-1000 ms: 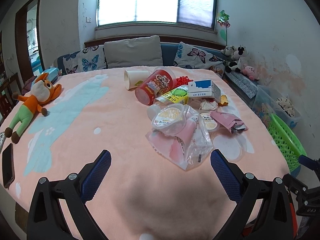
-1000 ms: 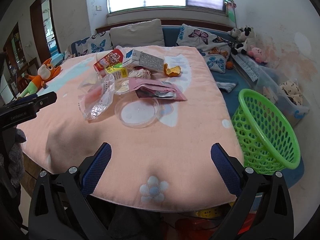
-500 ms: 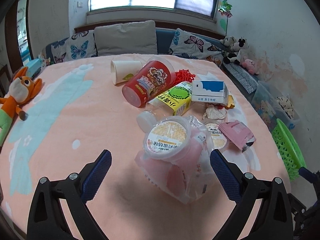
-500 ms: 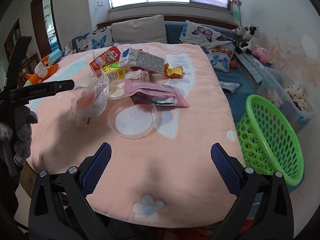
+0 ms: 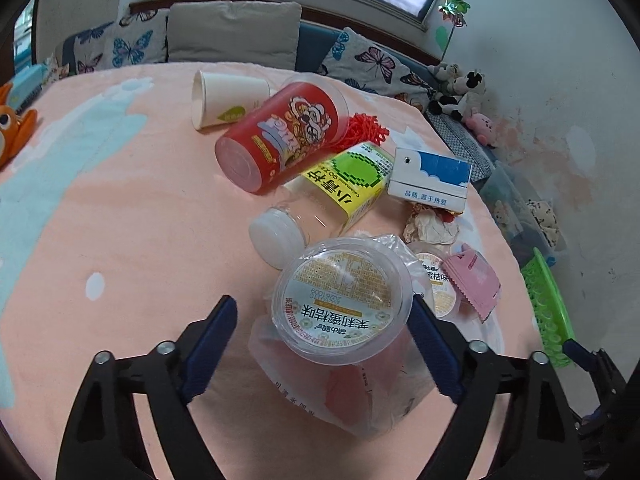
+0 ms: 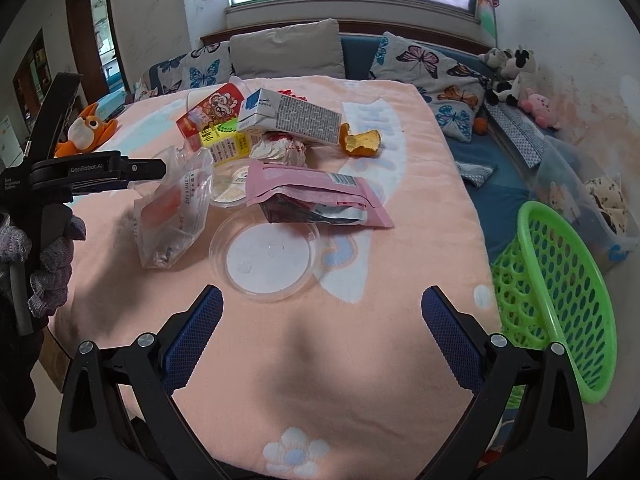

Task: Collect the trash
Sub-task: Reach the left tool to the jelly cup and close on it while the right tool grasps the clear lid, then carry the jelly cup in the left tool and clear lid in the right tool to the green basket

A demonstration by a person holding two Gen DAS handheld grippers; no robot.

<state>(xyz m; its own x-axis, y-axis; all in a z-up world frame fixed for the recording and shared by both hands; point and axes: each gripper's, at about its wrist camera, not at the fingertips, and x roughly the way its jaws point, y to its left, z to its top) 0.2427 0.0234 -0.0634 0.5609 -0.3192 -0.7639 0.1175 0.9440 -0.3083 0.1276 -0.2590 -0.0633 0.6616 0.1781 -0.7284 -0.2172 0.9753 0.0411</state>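
**Trash heap on peach-covered table**

Peach table cover [image 6: 360,360] carries the litter. Your left gripper [image 5: 320,340] is closing; the clear sealed cup [image 5: 342,306] sits between its fingers, left pad clear of it. Your right gripper [image 6: 322,326] gapes wide, empty. Green basket [image 6: 560,300] at 3 o'clock.

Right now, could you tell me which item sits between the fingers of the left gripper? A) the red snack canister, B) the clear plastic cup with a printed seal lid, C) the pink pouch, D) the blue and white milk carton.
B: in the left wrist view the clear plastic cup sits between the closing jaws of the left gripper, while the canister, carton and pouch lie farther off.
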